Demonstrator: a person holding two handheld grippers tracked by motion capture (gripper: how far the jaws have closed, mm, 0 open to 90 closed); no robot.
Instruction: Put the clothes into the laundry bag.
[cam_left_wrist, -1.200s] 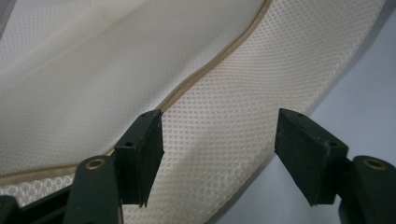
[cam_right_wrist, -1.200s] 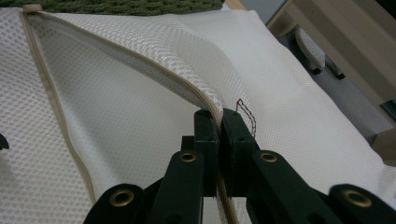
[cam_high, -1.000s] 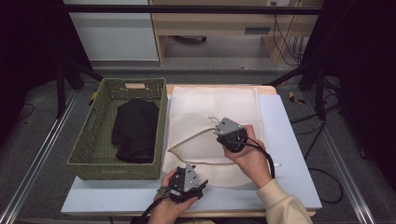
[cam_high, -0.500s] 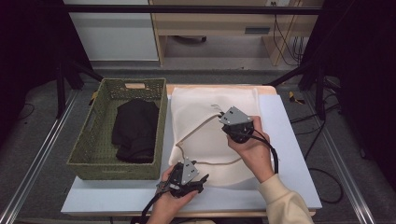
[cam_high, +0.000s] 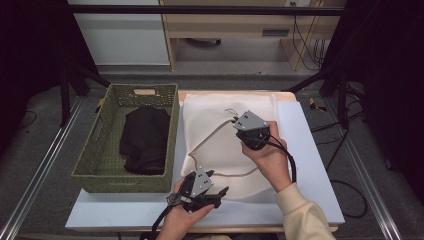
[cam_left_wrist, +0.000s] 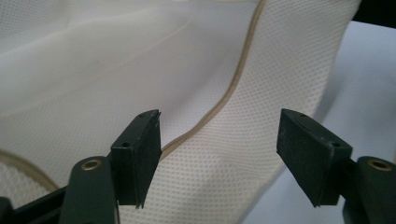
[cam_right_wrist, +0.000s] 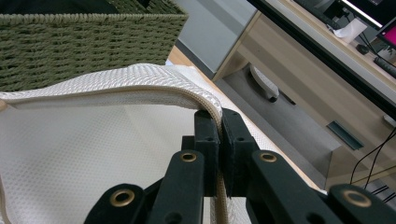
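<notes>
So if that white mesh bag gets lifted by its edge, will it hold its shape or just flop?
Probably flop: the white mesh bag already sags in soft folds where the right gripper pinches its trimmed rim. It looks light, since the fine netting is thin enough to let light through. The open left gripper would likely bunch the cloth rather than slide it.

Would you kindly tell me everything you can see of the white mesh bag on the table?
The white mesh bag looks like fine perforated fabric, cream-white, edged with a tan zipper-like trim that curves across it. It lies spread on the table's pale pad, beside the green woven basket. The right gripper is shut on its trimmed edge and lifts that edge, opening the mouth. The left gripper, whose jaws have just been opening, stands open over the near part without pinching it.
</notes>
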